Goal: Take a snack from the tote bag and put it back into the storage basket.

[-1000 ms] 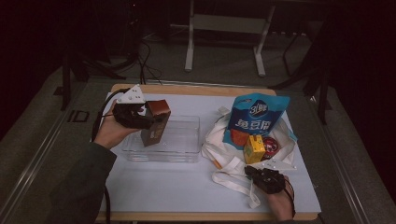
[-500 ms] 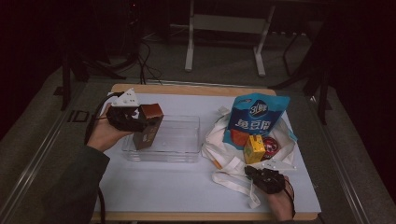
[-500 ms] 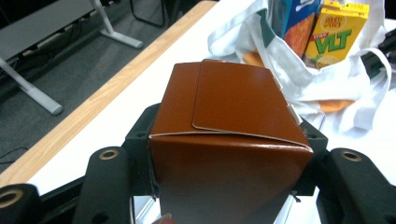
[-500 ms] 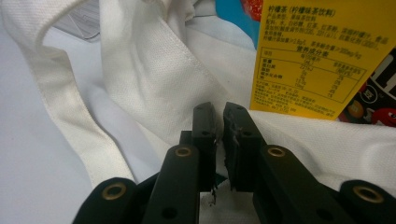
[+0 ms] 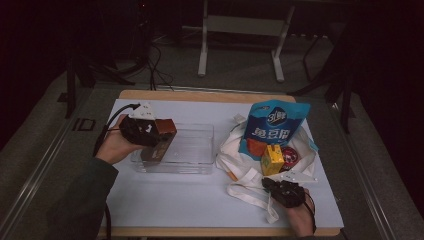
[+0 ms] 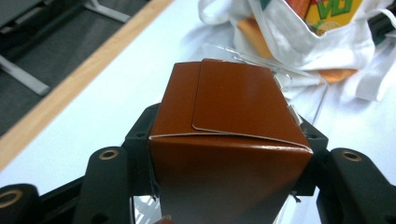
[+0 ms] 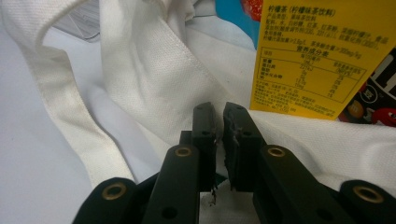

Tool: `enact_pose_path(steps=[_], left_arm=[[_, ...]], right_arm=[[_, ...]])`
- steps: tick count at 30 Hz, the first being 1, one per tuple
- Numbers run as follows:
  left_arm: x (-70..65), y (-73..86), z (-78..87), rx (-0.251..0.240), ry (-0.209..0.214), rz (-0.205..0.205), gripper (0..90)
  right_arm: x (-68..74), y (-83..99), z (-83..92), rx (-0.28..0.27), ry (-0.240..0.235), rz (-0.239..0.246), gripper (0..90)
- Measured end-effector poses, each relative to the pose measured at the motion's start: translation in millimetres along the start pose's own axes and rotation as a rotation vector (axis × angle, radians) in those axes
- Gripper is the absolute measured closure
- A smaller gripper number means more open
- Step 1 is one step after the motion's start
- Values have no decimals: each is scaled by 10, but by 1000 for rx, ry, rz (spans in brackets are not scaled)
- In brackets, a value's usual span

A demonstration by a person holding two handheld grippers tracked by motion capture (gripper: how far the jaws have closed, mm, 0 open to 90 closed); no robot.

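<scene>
Brown carton [image 5: 159, 141], clamped in the left gripper [image 5: 150, 134], hangs tilted over the clear tray's [image 5: 200, 150] left end. Best lower it squarely inside before letting go. Right gripper [image 5: 272, 184] rests nearly closed, empty, against the white tote bag [image 5: 240, 160].

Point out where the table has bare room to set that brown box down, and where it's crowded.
Bare: the white table strip between the clear tray and the near edge, and the tray's inside right of the brown box in the left gripper. Crowded: the right side, with tote bag, blue pouch, yellow carton and right gripper.
</scene>
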State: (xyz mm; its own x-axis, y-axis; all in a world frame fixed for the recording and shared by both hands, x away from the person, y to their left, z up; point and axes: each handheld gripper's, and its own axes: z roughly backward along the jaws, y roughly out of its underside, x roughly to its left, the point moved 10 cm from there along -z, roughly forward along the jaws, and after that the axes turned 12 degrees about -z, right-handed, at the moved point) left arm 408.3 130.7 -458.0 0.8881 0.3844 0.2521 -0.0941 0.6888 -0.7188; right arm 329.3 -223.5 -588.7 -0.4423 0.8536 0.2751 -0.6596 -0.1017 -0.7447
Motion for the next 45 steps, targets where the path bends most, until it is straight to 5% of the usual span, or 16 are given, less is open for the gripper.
enact_pose_path(steps=[23, 38, 45], left_arm=[[-197, -225, -378, 37, 119, -72, 411], [-500, -332, -787, 63, 231, -83, 365], [-571, -337, -890, 76, 241, -74, 353]], right_arm=[[0, -1, -1, 1, 1, 4, 833], [0, -2, 0, 4, -2, 5, 833], [-1, -2, 0, 3, -3, 5, 833]])
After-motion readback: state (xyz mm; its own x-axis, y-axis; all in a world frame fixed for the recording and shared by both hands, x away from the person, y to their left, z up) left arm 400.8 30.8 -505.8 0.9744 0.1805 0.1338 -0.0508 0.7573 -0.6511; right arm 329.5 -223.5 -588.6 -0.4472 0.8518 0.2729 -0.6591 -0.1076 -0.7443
